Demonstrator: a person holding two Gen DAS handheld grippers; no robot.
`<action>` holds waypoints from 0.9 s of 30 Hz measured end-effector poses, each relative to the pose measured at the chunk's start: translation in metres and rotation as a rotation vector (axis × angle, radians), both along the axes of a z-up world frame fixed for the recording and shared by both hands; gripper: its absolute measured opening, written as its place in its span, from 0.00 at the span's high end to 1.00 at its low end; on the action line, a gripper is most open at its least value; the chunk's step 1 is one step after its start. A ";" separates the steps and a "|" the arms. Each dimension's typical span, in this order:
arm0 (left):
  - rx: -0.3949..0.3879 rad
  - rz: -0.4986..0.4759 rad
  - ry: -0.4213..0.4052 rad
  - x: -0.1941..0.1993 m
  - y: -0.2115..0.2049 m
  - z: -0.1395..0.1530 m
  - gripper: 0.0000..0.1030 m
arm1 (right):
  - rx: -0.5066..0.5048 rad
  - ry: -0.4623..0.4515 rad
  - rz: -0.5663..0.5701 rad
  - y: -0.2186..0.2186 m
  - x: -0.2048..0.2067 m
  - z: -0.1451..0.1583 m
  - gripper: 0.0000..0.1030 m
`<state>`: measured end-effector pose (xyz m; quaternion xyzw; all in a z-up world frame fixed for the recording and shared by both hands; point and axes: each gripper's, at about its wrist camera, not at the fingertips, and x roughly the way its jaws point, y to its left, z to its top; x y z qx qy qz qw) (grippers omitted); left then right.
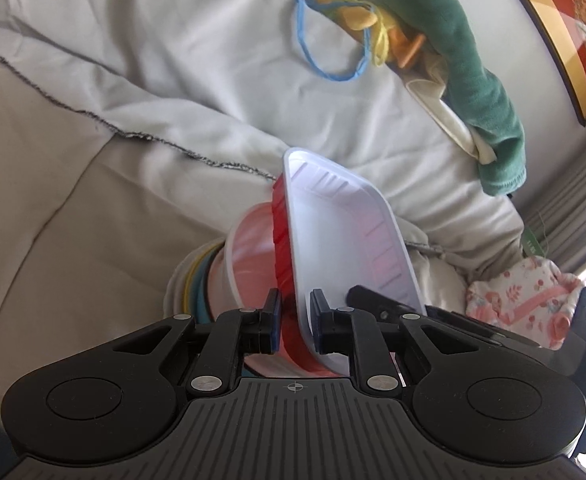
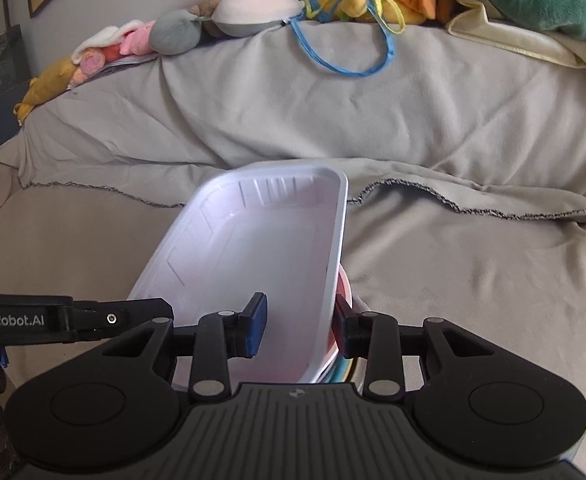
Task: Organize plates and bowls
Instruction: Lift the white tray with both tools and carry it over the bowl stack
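Both hand-held grippers clamp the same nested pair of trays above the grey-sheeted bed point(image 2: 473, 280). The left hand-held gripper point(image 1: 296, 320) pinches the near rim of the white foam tray point(image 1: 345, 236) together with the red tray point(image 1: 282, 236) nested under it. The right hand-held gripper point(image 2: 301, 326) is closed over the white foam tray's point(image 2: 261, 248) right wall, probably catching the red tray's edge too, though that side is mostly hidden. Gripping on two sides likely keeps the light, flexible trays from twisting as they tilt over the stack of bowls point(image 1: 249, 256) resting on the bed near its front edge, where they seem meant to go.
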<state>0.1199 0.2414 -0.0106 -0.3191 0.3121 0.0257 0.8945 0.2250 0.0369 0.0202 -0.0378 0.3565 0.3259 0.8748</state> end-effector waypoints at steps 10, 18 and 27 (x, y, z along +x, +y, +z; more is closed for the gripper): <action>-0.026 0.164 -0.057 -0.019 0.034 0.013 0.83 | -0.002 0.010 0.033 0.000 -0.007 -0.002 0.67; -0.119 0.135 0.026 -0.003 0.043 -0.018 0.83 | 0.004 0.029 0.032 -0.002 -0.009 0.001 0.66; -0.116 0.143 -0.056 -0.024 0.041 0.002 0.83 | -0.012 0.011 0.038 -0.002 -0.014 0.002 0.64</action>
